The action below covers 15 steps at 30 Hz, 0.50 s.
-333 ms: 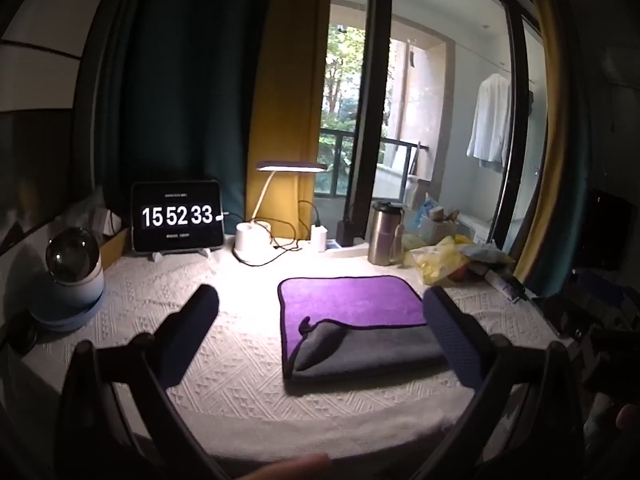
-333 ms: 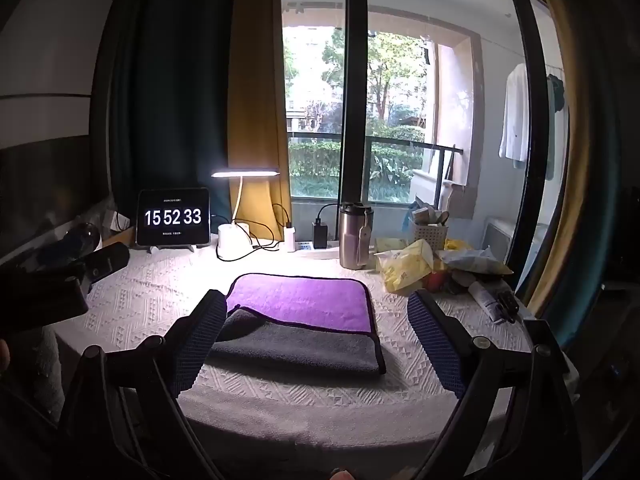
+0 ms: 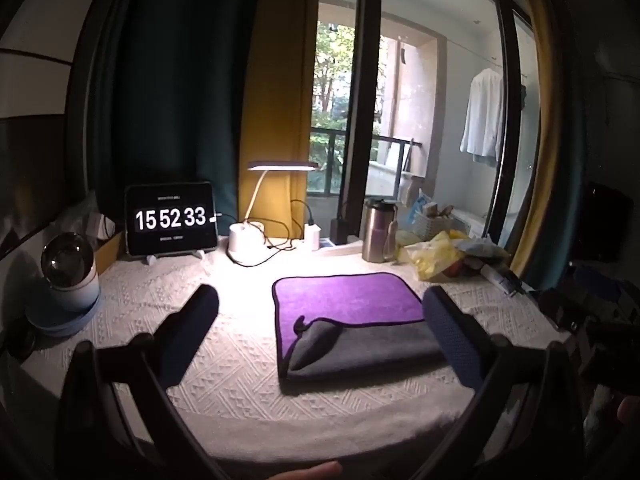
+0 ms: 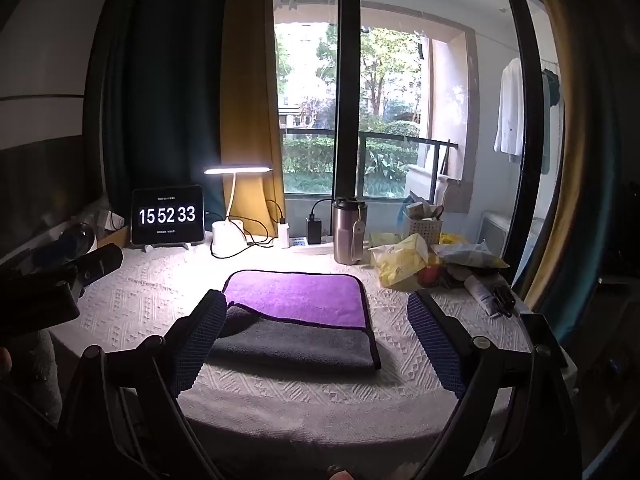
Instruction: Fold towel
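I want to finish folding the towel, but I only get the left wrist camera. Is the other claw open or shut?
Observer: Open. In the right wrist view the right claw has its fingers spread wide and it holds nothing.
Child: My left claw has a finger covering the towel's right side. Is it tidy there?
Observer: From the right wrist view the whole right edge of the towel shows. The grey flap reaches that edge and lines up with the purple layer under it.
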Tool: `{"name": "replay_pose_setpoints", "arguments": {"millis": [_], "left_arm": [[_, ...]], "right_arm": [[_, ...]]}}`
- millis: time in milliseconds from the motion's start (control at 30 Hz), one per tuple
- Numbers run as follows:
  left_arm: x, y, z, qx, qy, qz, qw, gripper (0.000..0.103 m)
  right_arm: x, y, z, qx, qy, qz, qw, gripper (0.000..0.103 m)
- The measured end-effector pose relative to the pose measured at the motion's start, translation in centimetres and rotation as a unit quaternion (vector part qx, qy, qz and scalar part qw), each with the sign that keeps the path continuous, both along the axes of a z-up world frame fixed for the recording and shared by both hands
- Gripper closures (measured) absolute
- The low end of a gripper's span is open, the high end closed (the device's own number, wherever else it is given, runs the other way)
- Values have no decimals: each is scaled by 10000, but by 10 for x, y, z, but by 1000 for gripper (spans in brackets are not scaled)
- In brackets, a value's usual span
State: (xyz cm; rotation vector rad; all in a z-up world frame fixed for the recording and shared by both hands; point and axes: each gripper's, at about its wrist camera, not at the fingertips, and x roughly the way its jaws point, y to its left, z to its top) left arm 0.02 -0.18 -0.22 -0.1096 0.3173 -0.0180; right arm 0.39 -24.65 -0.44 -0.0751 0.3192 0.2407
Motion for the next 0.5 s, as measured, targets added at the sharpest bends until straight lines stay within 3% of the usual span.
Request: {"name": "replay_pose_setpoints", "arguments": {"millis": [500], "left_arm": [[2, -2, 0, 28, 17, -126, 9999, 0]], "right_arm": [[7, 6, -1, 4, 95, -105, 9999, 9]]}}
